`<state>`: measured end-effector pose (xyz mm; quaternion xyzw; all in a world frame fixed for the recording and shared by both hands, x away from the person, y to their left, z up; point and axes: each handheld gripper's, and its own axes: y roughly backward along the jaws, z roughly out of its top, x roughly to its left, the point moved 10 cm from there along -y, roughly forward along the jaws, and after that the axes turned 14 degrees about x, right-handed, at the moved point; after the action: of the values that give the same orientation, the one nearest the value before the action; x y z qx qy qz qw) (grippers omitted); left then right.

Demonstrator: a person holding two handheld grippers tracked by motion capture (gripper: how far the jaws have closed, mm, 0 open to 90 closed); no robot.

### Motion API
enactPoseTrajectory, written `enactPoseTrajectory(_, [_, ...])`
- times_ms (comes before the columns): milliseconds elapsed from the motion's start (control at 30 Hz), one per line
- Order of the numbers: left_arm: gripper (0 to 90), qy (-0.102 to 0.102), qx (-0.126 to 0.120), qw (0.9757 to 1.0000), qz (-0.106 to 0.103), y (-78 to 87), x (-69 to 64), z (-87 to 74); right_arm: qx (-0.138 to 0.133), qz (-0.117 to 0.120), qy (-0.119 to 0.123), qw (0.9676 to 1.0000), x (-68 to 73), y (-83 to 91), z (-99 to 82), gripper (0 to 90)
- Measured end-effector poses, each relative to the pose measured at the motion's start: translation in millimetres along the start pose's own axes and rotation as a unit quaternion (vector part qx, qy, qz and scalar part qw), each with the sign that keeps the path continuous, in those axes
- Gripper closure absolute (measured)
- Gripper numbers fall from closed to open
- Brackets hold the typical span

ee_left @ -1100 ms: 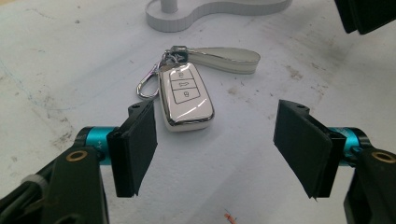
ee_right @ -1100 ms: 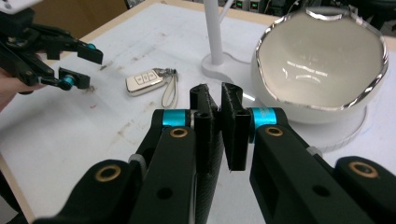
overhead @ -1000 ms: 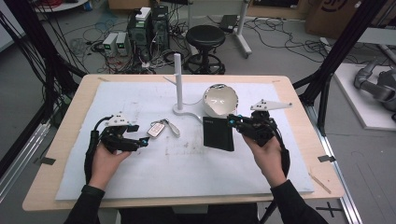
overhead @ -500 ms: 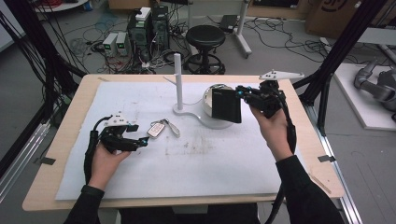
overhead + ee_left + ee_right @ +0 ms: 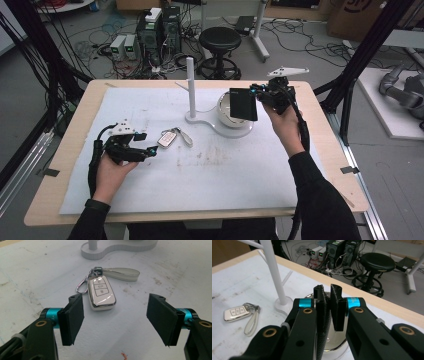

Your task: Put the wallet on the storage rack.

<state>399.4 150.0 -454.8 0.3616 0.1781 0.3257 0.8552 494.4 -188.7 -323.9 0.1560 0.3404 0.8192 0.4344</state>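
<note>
My right gripper (image 5: 261, 93) holds a flat black wallet (image 5: 243, 104) by its edge, upright in the air over the white bowl (image 5: 225, 119) at the back of the table. In the right gripper view the jaws are shut on the wallet's textured edge (image 5: 321, 315), with the bowl (image 5: 335, 341) below. A silver key fob (image 5: 167, 138) with a white strap lies on the mat left of centre. My left gripper (image 5: 148, 150) rests on the mat just left of it, open. The fob (image 5: 101, 292) lies just ahead of the open left gripper (image 5: 115, 315).
A white stand with a tall post (image 5: 190, 82) and a curved base (image 5: 117, 247) joins the bowl. A white mat (image 5: 225, 180) covers the wooden table (image 5: 332, 165). Beyond the far edge are a stool (image 5: 220, 37), computers and cables.
My right gripper has lifted the black wallet off the mat and carried it back and right to above the white bowl. The left gripper and key fob have stayed put.
</note>
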Motion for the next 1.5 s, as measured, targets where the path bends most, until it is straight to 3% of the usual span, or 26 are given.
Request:
enactPoseTrajectory(233, [30.0, 0.0, 0.001, 1.0, 0.0, 0.1, -0.5, -0.1, -0.006, 0.007, 0.015, 0.9998, -2.4, 0.3, 0.8, 84.9])
enactPoseTrajectory(567, [30.0, 0.0, 0.002, 1.0, -0.001, -0.7, -0.3, -0.3, 0.003, 0.023, 0.058, 0.998, 6.3, -1.7, -4.5, 84.9])
enactPoseTrajectory(933, [30.0, -0.001, 0.005, 1.0, -0.002, -2.1, -1.1, -0.9, 0.011, 0.022, 0.065, 0.9976, 1.4, -3.8, -4.7, 84.9])
enactPoseTrajectory(967, [30.0, -0.001, 0.006, 1.0, -0.001, -1.8, -0.7, -1.0, 0.009, 0.028, 0.08, 0.9964, 3.5, -3.7, -5.3, 84.9])
enactPoseTrajectory(1200, [30.0, -0.001, 0.005, 1.0, -0.002, -2.4, -0.4, -1.7, 0.012, 0.038, 0.098, 0.9943, 9.6, -3.7, -5.3, 84.9])
enactPoseTrajectory(1500, [30.0, 0.0, 0.005, 1.0, -0.001, -2.3, -0.1, -2.0, 0.035, 0.024, 0.116, 0.9923, 9.4, -12.5, -0.8, 84.7])
